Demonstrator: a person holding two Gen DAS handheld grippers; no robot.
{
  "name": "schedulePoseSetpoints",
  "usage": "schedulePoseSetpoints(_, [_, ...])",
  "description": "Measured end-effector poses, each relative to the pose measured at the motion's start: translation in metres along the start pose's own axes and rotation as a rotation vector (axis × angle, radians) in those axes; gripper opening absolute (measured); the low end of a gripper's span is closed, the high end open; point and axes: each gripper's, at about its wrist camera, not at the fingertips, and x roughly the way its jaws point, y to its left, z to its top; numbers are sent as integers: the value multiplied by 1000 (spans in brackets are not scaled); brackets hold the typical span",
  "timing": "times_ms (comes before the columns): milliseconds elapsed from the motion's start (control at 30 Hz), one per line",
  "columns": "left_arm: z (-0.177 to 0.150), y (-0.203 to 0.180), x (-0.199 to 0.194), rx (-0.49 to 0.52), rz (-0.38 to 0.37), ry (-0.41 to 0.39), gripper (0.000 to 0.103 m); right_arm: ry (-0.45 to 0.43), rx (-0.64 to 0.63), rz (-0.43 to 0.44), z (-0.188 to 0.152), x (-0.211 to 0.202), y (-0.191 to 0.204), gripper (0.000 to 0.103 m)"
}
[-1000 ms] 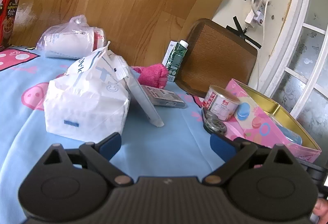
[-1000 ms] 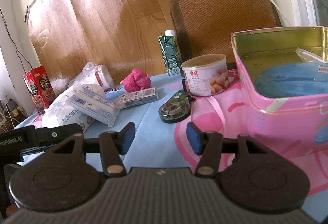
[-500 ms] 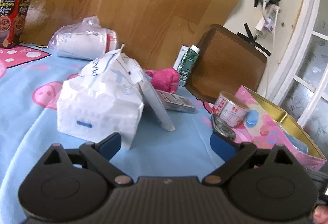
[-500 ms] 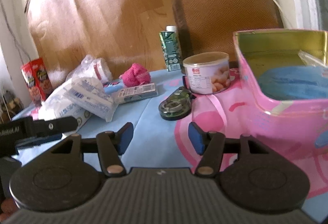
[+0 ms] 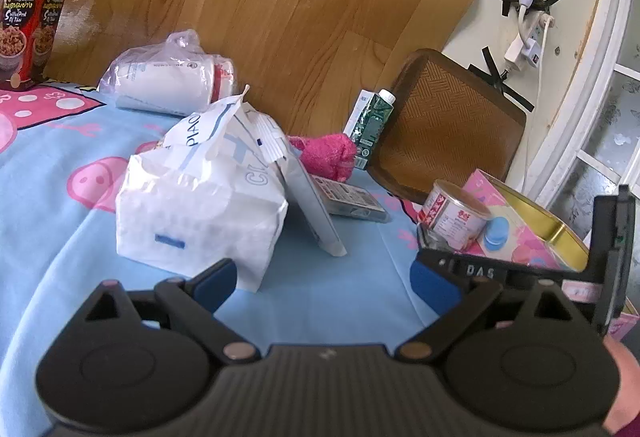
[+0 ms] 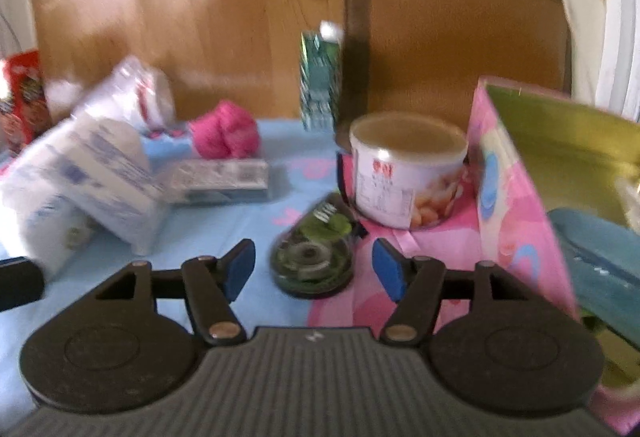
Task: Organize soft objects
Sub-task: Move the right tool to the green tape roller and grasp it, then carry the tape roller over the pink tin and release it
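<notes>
The whole right wrist view is smeared by motion blur, so print on the round can point(image 6: 406, 181) and the green carton point(image 6: 320, 77) cannot be read. The pink tin box point(image 6: 516, 197) runs off the right edge. In the left wrist view the right gripper point(image 5: 520, 269) hides the tin's near wall

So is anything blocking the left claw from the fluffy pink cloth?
Yes. The big white crinkly tissue pack sits right in front of the open left claw, and the fluffy pink cloth lies behind it, partly hidden. A flat grey packet leans against the pack's right side too.
</notes>
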Motion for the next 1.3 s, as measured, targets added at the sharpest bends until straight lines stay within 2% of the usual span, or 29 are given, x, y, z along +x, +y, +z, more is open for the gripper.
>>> schedulePoseSetpoints(33, [0,0,0,0,0,1,97,-6,5,2,0,1,-1,52])
schedulePoseSetpoints(233, [0,0,0,3,0,5,97,0,-50,81,-18,-19,7,52])
schedulePoseSetpoints(500, [0,-3,5,22,-3,36,96,-11,-154,228,-67,-85,38,52])
schedulePoseSetpoints(733, [0,-13,8,34,-59,132,93,-24,-59,293,-85,-103,34,52])
schedulePoseSetpoints(833, [-2,-15,3,-44,-152,197,93,-14,34,343,-84,-100,24,52])
schedulePoseSetpoints(967, [-4,-23,3,-73,-169,294,83,-13,137,407,-86,-101,10,52])
schedulePoseSetpoints(1133, [-8,-41,13,-88,-243,381,72,-36,139,424,-91,-104,9,52])
schedulePoseSetpoints(1233, [-16,-62,21,-16,-225,397,46,-44,157,445,-93,-105,0,52])
schedulePoseSetpoints(1267, [-16,-70,25,-6,-239,419,40,-50,161,448,-93,-106,-3,52])
schedulePoseSetpoints(1300, [-15,-76,27,-8,-243,417,40,-59,161,447,-93,-108,-5,52])
